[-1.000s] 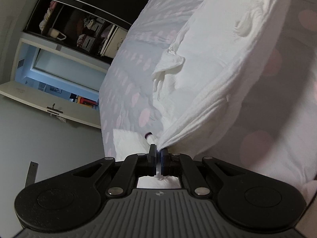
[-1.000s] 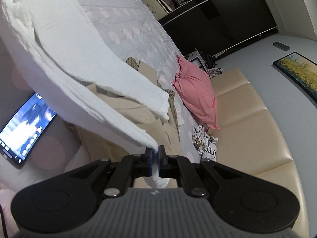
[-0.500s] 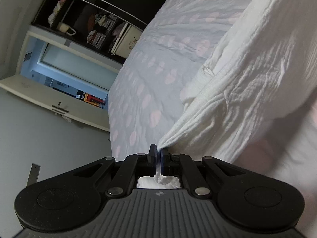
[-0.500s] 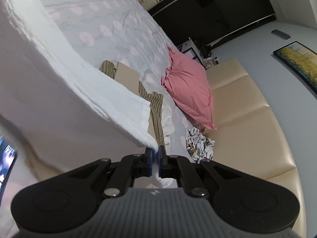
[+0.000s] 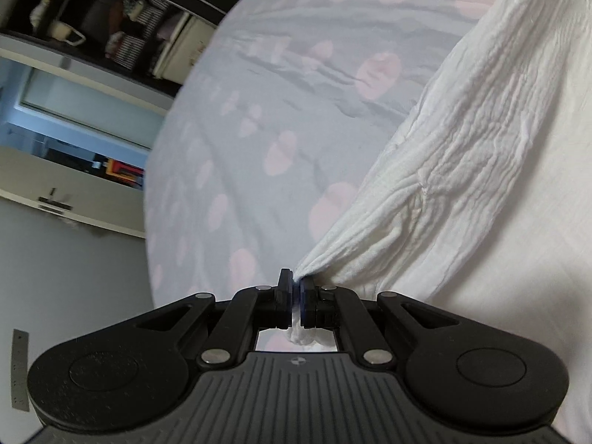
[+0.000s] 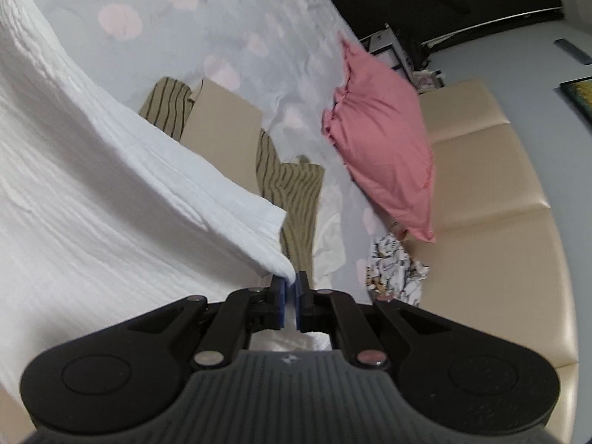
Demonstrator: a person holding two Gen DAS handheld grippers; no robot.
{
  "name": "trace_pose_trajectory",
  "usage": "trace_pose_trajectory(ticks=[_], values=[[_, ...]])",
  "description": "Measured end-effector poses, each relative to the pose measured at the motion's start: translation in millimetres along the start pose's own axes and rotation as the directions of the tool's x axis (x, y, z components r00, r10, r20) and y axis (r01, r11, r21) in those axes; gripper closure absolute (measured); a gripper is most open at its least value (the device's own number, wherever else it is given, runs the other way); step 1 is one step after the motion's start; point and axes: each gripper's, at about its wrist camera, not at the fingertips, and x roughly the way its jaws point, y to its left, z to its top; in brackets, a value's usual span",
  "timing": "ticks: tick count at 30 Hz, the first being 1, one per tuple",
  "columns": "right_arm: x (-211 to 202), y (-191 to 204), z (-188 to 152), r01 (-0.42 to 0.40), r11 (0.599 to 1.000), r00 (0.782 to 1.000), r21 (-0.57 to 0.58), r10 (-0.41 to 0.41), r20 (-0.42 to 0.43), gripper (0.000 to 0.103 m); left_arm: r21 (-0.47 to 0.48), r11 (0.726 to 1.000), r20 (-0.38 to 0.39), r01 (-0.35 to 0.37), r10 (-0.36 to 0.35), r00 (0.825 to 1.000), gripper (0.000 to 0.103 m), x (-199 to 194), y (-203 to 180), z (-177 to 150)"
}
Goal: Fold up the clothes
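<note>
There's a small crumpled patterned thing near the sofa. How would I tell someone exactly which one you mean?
Start at the beige padded sofa back along the bed's right side in the right wrist view. Follow it down past the big pink pillow leaning on it. Just below the pillow's lower tip sits a crumpled white cloth with dark print, the only black-and-white patterned piece; the nearby striped garment is tan.

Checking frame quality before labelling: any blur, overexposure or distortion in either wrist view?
Left wrist: white garment near-blown at far right, weave crisp near the left gripper; bedspread softly blurred; fisheye bends the shelf lines. Right wrist: mild blur on pink pillow and bedspread; right gripper sharp; garment flatly bright at lower left.
</note>
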Motion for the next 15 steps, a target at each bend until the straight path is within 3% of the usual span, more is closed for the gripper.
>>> trace_pose_trajectory(ticks=[5, 7, 10, 15], values=[[38, 13, 9, -0.043, 0.999, 0.998, -0.003, 0.043, -0.053, 0.097, -0.025, 1.0, -0.009, 0.003, -0.004, 1.0, 0.097, 30, -5, 7], [43, 13, 9, -0.046, 0.999, 0.997, 0.022, 0.047, -0.058, 0.091, -0.066, 0.998, -0.009, 0.009, -0.009, 1.0, 0.094, 34, -4, 8], [44, 10, 8, -0.03, 0.998, 0.998, 0.059, 0.032, -0.048, 0.078, -0.126, 0.992, -0.003, 0.007, -0.008, 1.0, 0.087, 30, 2, 4], [34, -19, 3, -0.028, 0.978, 0.999, 0.204, 0.034, -0.027, 0.076, -0.194, 0.981, 0.001, 0.003, -0.003, 1.0, 0.071, 6, 16, -9]])
